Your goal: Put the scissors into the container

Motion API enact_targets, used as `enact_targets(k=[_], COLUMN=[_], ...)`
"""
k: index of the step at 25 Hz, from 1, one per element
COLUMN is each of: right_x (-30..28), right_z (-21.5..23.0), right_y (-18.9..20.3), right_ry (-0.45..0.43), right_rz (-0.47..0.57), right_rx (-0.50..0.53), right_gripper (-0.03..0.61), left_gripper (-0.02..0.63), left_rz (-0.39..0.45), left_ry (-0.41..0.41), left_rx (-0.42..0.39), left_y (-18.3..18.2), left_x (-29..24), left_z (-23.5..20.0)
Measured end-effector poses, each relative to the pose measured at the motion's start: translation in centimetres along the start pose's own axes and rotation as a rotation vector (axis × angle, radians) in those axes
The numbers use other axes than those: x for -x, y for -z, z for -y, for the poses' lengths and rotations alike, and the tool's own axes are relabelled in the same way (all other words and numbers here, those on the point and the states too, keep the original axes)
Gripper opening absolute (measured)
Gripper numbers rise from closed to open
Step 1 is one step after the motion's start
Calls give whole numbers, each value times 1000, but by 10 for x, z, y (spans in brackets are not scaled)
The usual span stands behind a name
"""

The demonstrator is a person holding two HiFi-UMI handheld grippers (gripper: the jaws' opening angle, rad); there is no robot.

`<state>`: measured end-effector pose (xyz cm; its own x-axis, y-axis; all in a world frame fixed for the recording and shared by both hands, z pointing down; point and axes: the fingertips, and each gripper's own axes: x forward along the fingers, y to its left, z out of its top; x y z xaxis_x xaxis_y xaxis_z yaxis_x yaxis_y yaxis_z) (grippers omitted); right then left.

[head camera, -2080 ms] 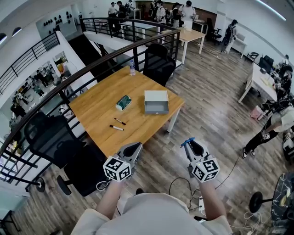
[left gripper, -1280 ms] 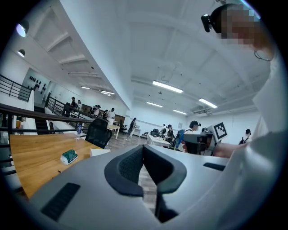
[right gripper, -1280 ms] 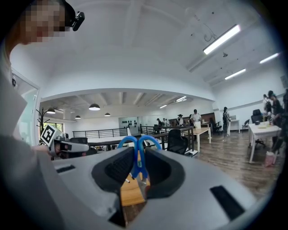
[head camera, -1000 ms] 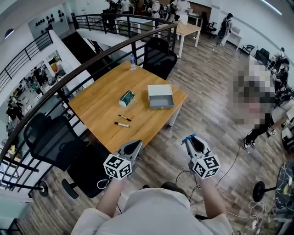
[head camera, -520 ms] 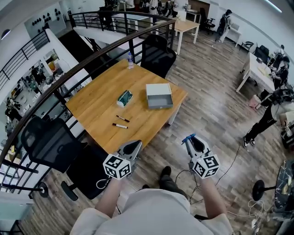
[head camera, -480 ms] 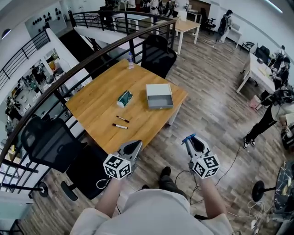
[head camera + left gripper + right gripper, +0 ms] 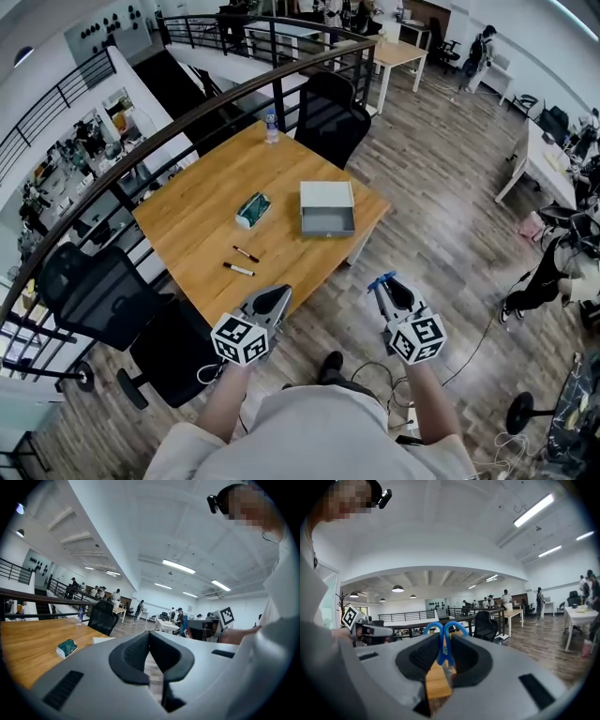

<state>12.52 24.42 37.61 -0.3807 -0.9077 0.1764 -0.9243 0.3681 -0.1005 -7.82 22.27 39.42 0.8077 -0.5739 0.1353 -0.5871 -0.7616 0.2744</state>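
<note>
Scissors (image 7: 442,645) with blue loop handles are pinched in the right gripper (image 7: 387,286), loops poking up past the jaws and the blades mostly hidden down between them. They look small, light and stiff, so weight shouldn't be a problem, but smooth plastic and metal can swivel in a pinch. I'd say near the pivot is the best spot to hold them, which looks about where they're clamped. The left gripper (image 7: 272,302) has its jaws closed together with nothing in them. The person stands back from the wooden table (image 7: 202,220). On it, the grey container (image 7: 327,208) sits open near the right edge, with a green pack (image 7: 252,210) and two pens (image 7: 246,253) beside it.
</note>
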Motion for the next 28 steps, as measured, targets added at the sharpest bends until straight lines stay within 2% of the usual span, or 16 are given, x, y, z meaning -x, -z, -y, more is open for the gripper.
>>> enact_targets(k=[18,28], right_x=[-59,-80], right_z=[140,189], right_y=[-11,-9], right_ry=[-117,-129], right_rz=[-24,-38], right_rx=[0,-12], right_gripper=[83,83], left_gripper=[-8,-8], left_rz=[7,-11], left_ry=[-120,-143], left_rx=[8,16], left_y=[-14,-12], left_x=[-135,-180], left_z=[-6,-9])
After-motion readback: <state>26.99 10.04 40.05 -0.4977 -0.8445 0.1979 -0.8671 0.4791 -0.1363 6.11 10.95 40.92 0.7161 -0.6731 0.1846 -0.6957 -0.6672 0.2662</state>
